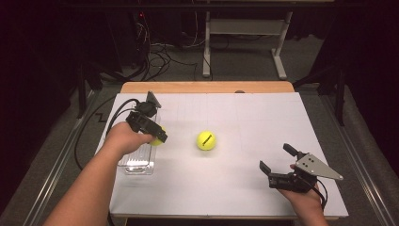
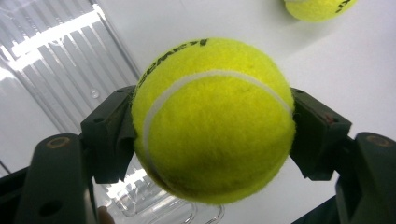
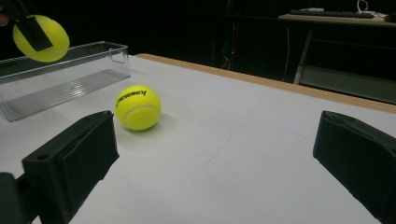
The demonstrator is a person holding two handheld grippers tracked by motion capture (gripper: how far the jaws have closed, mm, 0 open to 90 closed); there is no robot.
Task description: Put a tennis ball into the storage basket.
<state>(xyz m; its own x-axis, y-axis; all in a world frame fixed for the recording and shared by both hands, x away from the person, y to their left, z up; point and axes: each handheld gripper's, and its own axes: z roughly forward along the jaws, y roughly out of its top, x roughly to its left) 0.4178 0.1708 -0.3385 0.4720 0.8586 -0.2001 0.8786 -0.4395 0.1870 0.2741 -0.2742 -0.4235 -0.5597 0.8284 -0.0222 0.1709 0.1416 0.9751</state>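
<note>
Left gripper view — fuzzy round ball, ribbed clear tray.

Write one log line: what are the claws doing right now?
left claw: shut on held tennis ball, by clear tray | right claw: open | second tennis ball: on table

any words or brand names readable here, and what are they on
Free ball: black brand print; it looks like "KAWASAKI", but it is too blurred to be sure.
Held ball: black print along its top edge, upside down and cut off, not readable.
Clear tray: no text to be seen.
</note>
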